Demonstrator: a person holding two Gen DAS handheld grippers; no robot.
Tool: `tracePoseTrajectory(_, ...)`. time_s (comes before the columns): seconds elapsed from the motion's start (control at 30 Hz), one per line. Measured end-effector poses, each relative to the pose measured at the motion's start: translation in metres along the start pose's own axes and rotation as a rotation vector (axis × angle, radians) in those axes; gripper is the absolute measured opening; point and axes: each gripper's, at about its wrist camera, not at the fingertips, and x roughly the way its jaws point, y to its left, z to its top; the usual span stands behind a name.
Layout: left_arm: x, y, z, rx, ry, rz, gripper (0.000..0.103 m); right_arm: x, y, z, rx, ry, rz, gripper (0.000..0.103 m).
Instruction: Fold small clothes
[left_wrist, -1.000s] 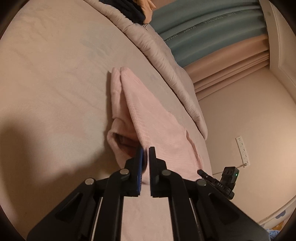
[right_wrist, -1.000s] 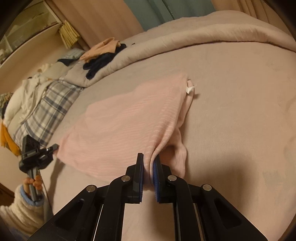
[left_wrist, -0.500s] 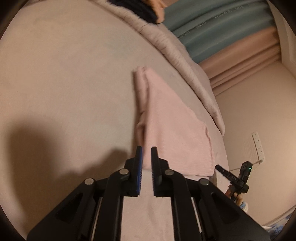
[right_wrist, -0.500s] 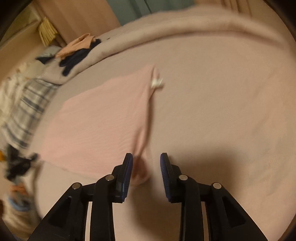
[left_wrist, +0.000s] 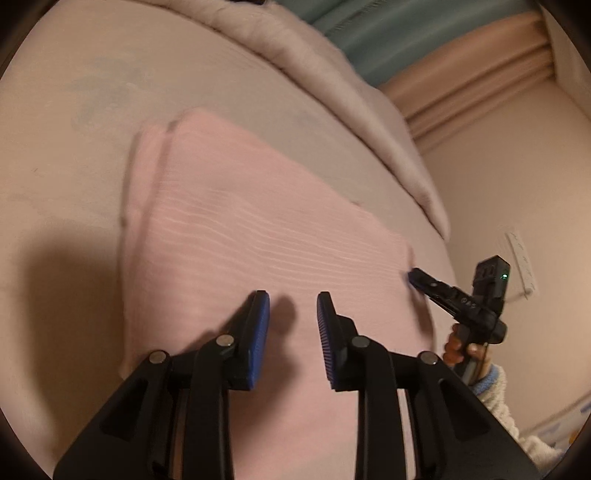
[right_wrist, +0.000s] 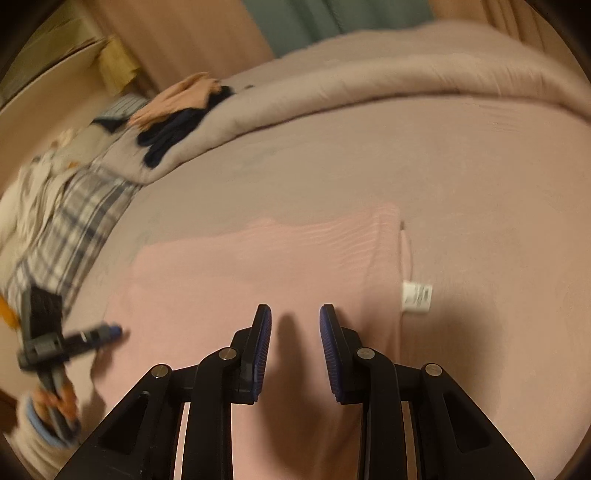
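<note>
A pale pink ribbed garment lies flat and folded on the bed sheet. In the right wrist view the same garment shows a white care label at its right edge. My left gripper hovers over the garment's near part with its jaws opening and nothing between them. My right gripper stands open over the garment too, gripping nothing. Each gripper also appears in the other's view, held by a hand in a fluffy sleeve: the right gripper at the garment's right corner, the left gripper at its left edge.
A rolled beige duvet runs along the far side of the bed. A pile of dark and peach clothes and a plaid cloth lie at the left. A wall socket and curtains are beyond the bed.
Both grippers were shut on a raised fold of the pink garment; both have let go and opened. The garment now lies flat, and both grippers have shifted over it.
</note>
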Motion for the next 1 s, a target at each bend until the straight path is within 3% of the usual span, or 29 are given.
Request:
tracePoseTrajectory(0.1,-0.009,0.017,0.004,-0.04,-0.031,0.005,0.016,0.002,-0.026,0.006,0.076,-0.013,-0.02,0.03)
tracePoseTrajectory(0.23,-0.04,0.034,0.01,-0.096,-0.091,0.03,0.02,-0.019,-0.057,0.011,0.214,-0.092,-0.125,0.03)
tracePoseTrajectory(0.27,-0.049,0.035,0.009,-0.093,-0.108,0.042,0.024,-0.028,-0.055,0.008,0.21,-0.116,-0.15,0.03)
tracePoseTrajectory(0.33,-0.067,0.036,0.005,-0.089,-0.135,0.063,0.05,-0.041,-0.042,0.001,0.17,-0.14,-0.113,0.03)
tracePoseTrajectory(0.4,-0.083,0.036,-0.003,-0.099,-0.165,0.072,0.059,-0.054,-0.021,-0.013,0.094,-0.14,-0.091,0.03)
tracePoseTrajectory(0.53,-0.096,0.039,-0.025,-0.145,-0.162,0.037,0.059,-0.072,0.019,-0.047,-0.022,-0.127,-0.059,0.033)
tracePoseTrajectory(0.63,-0.093,0.038,-0.042,-0.183,-0.14,0.007,0.059,-0.079,0.039,-0.074,-0.039,-0.109,0.001,0.048)
tracePoseTrajectory(0.77,-0.089,0.04,-0.064,-0.225,-0.102,-0.011,0.059,-0.07,0.059,-0.1,-0.06,-0.047,0.052,0.05)
tracePoseTrajectory(1.0,-0.09,0.04,-0.074,-0.245,-0.079,-0.033,0.06,-0.048,0.072,-0.104,-0.08,0.029,0.074,0.051)
